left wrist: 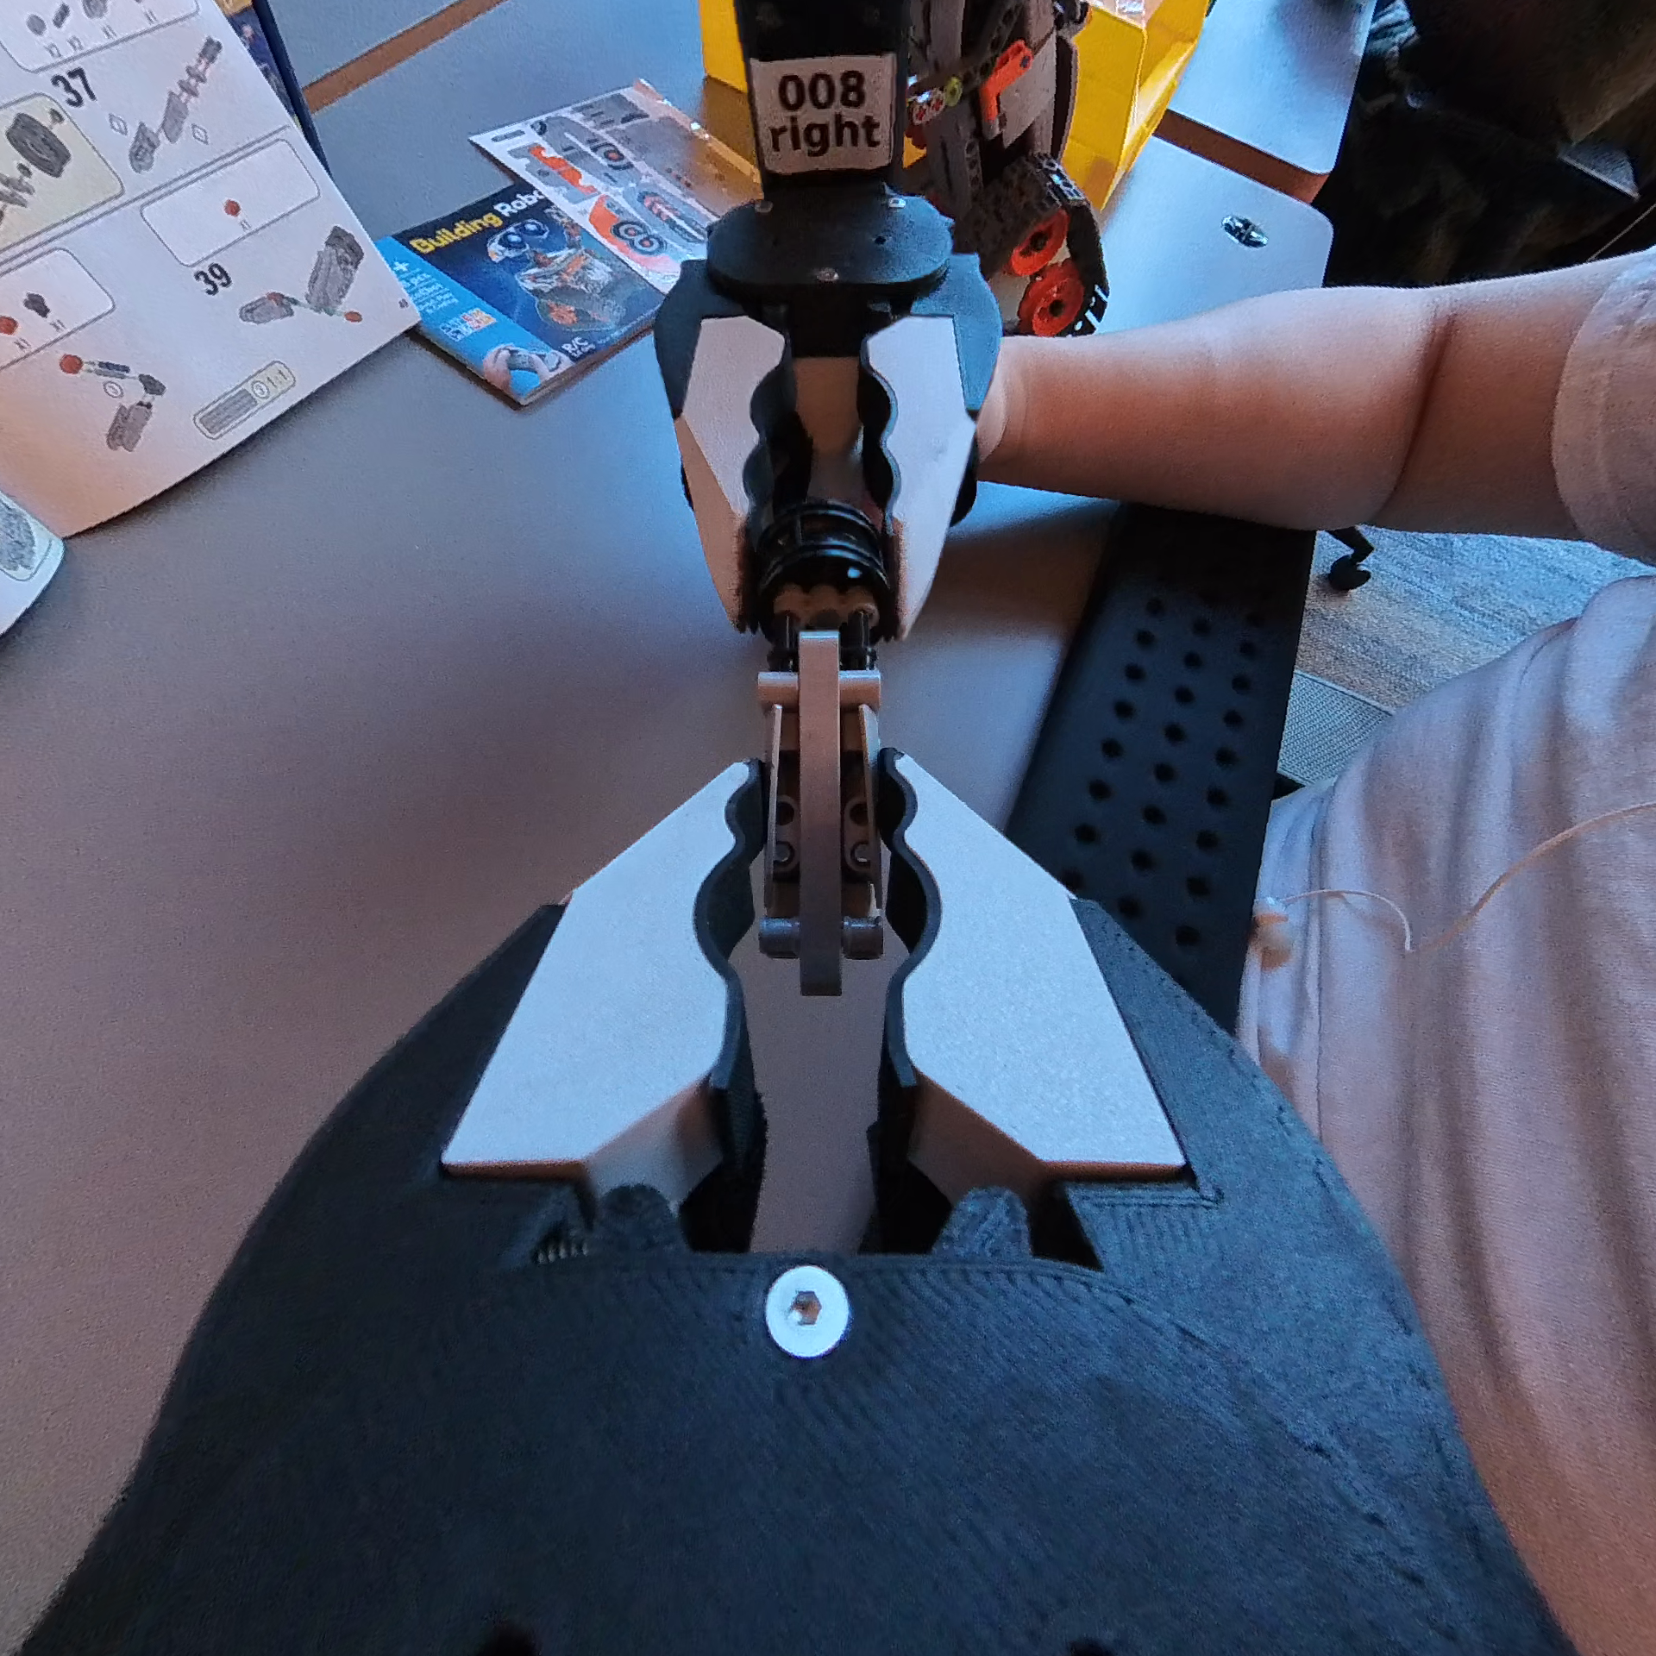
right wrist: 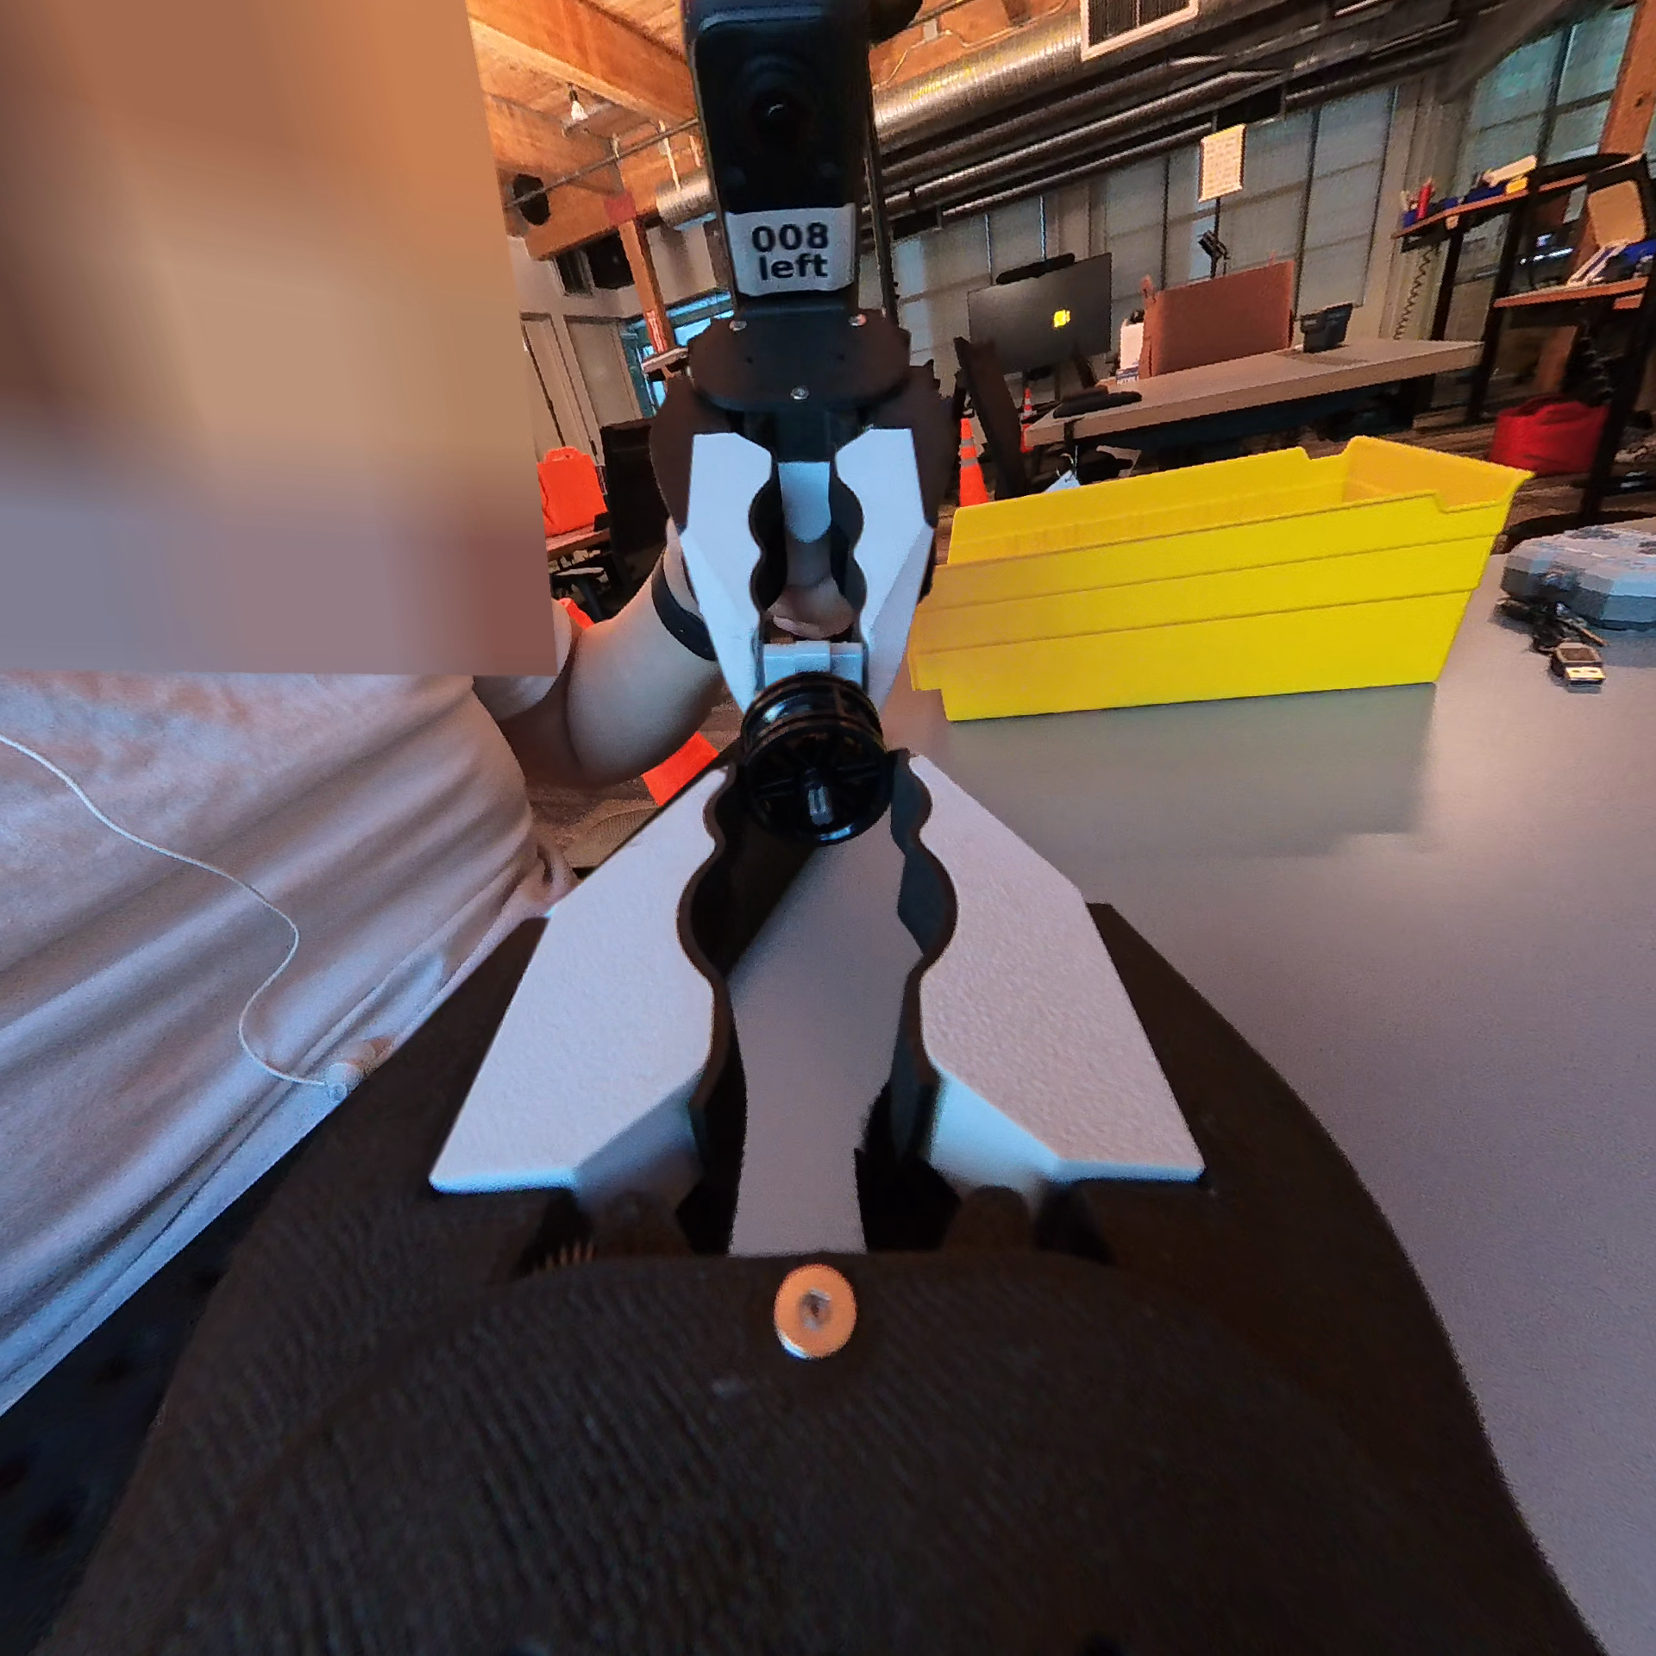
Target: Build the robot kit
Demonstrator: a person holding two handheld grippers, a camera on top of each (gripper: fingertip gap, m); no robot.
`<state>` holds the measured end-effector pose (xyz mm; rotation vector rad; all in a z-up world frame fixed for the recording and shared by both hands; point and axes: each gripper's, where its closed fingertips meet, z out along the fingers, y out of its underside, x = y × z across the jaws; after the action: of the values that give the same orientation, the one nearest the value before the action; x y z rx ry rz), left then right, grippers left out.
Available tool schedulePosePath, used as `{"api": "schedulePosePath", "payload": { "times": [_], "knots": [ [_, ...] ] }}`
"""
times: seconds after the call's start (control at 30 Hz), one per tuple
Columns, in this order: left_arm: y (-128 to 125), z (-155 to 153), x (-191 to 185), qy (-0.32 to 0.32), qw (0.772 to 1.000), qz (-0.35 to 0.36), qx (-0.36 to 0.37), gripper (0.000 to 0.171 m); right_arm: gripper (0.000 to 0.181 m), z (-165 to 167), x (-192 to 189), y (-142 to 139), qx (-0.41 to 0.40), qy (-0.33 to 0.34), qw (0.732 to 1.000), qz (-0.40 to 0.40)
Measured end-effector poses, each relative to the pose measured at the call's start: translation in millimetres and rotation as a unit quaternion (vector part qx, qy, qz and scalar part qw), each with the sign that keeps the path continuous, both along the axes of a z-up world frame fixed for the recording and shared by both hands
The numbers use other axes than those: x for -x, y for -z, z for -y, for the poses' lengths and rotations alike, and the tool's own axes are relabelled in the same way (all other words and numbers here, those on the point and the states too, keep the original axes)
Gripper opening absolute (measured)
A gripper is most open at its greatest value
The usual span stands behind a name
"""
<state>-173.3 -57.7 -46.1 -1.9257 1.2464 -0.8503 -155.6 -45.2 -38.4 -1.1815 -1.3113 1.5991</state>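
Note:
My left gripper (left wrist: 817, 789) is shut on a grey brick assembly (left wrist: 817, 806) with a thin upright plate and dark beams on either side. It also shows far off in the right wrist view (right wrist: 811, 663), facing me. My right gripper (right wrist: 811, 789) is shut on a black wheel hub (right wrist: 814, 771), which sits against the far end of the grey assembly (right wrist: 811, 661). In the left wrist view the right gripper (left wrist: 817, 591) comes from above, tip to tip with mine, with the black wheel hub (left wrist: 820, 547) between its fingers. Both are held above the grey table (left wrist: 358, 717).
An open instruction booklet (left wrist: 161, 269), a blue booklet (left wrist: 520, 287) and a sticker sheet (left wrist: 618, 179) lie at the left. A tracked black and orange model (left wrist: 1022, 206) stands by a yellow bin (right wrist: 1201, 591). A grey controller (right wrist: 1586, 573) lies far right. A black perforated chair (left wrist: 1156, 762) and the person's arm (left wrist: 1254, 412) are near. Both grippers' tips are close together, under 4 cm apart.

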Motion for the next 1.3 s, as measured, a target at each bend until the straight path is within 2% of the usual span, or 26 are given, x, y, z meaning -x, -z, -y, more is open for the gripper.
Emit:
{"api": "schedulePosePath", "payload": {
  "times": [0.93, 1.13, 1.3],
  "knots": [
    [16.9, -0.3, 2.8, 0.004, 0.999, -0.035, 0.011, 0.023, 0.032, -1.9, 3.4, 15.3, -0.031, 0.011, 0.999, 0.037],
    [31.9, 1.7, 7.4, 0.01, 0.997, -0.081, 0.01, 0.023, 0.032, -0.2, 7.0, 31.6, -0.059, 0.014, 0.995, 0.08],
    [41.0, -0.2, 9.4, 0.008, 0.996, -0.089, 0.012, 0.023, 0.032, -2.2, 8.5, 43.0, -0.071, 0.019, 0.992, 0.105]
  ]
}}
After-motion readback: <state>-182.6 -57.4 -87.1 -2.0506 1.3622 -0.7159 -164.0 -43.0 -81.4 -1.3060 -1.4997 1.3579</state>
